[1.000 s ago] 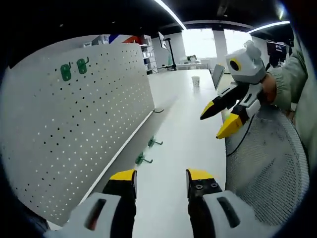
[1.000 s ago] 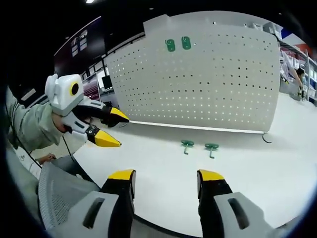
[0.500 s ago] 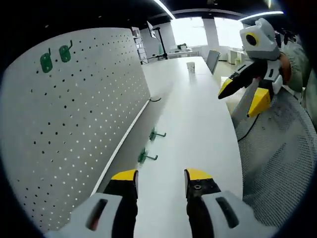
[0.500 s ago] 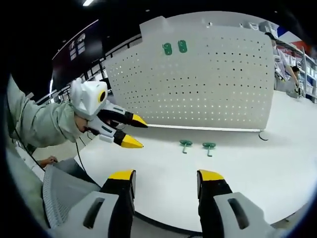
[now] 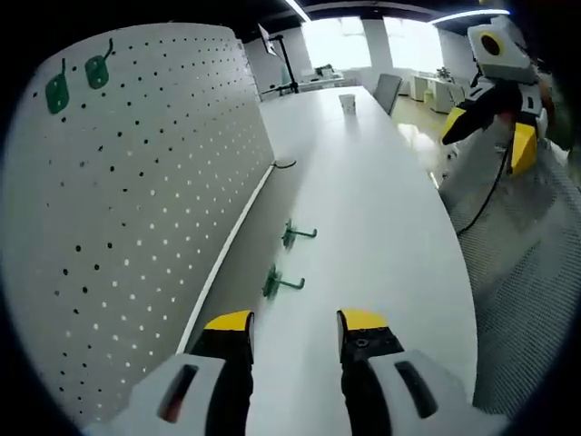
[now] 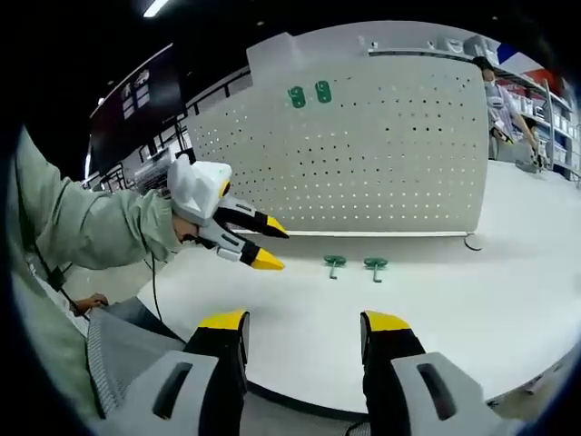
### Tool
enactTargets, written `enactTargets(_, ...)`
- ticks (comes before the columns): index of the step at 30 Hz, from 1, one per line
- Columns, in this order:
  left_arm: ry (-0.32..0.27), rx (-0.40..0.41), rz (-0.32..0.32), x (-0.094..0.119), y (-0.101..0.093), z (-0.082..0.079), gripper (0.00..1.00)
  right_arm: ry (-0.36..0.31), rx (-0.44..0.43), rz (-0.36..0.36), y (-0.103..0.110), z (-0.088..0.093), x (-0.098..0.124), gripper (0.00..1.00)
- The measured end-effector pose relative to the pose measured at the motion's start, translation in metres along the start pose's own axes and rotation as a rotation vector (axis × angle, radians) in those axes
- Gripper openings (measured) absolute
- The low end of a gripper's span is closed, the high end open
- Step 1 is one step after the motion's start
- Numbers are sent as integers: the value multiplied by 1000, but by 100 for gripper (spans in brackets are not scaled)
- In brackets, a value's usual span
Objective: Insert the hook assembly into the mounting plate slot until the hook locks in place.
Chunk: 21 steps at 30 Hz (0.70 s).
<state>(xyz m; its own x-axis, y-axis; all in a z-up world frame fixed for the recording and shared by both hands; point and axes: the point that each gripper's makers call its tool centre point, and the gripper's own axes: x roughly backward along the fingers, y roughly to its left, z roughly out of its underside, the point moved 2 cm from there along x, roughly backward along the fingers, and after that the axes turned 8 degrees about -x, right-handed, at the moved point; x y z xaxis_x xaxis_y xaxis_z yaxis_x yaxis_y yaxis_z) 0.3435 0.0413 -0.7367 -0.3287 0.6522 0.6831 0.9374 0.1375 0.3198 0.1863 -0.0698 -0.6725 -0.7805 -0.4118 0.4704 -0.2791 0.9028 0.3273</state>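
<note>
No brand, label or legible writing can be made out on any object. A white perforated pegboard [image 5: 136, 182] stands upright along the far edge of a smooth white table [image 5: 381, 209]; its holes are small, round and set in regular rows. Two flat green plastic hooks [image 6: 310, 94] are seen mounted side by side near the top edge of the pegboard. Two further green hook assemblies lie loose on the table just in front of the pegboard's foot: the nearer hook assembly [image 5: 280, 283] and the farther hook assembly [image 5: 298, 234], each with a flat base towards the pegboard and a thin stem pointing away from it across the table.

The left gripper [image 5: 292, 324] is held with its yellow-tipped jaws spread and nothing between them, just short of the nearer hook assembly. The right gripper [image 6: 305, 324] is likewise spread and empty, well back from the pegboard. A grey mesh chair back [image 5: 536, 272] is seen beside the table.
</note>
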Motion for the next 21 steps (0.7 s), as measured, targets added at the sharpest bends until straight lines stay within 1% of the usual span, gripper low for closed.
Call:
enactTargets(4, 7, -21, 7, -11, 7, -2, 38, -7, -11, 7, -1, 0, 2, 48)
enactTargets(9, 17, -15, 13, -21, 14, 0, 38, -9, -21, 17, -3, 2, 3, 48)
enactTargets(15, 22, -44, 30, -34, 17, 1, 38, -8, -31, 27, -4, 4, 4, 48)
enactTargets(21, 20, -68, 57, -47, 15, -1, 38, -7, -37, 38, -6, 4, 4, 48)
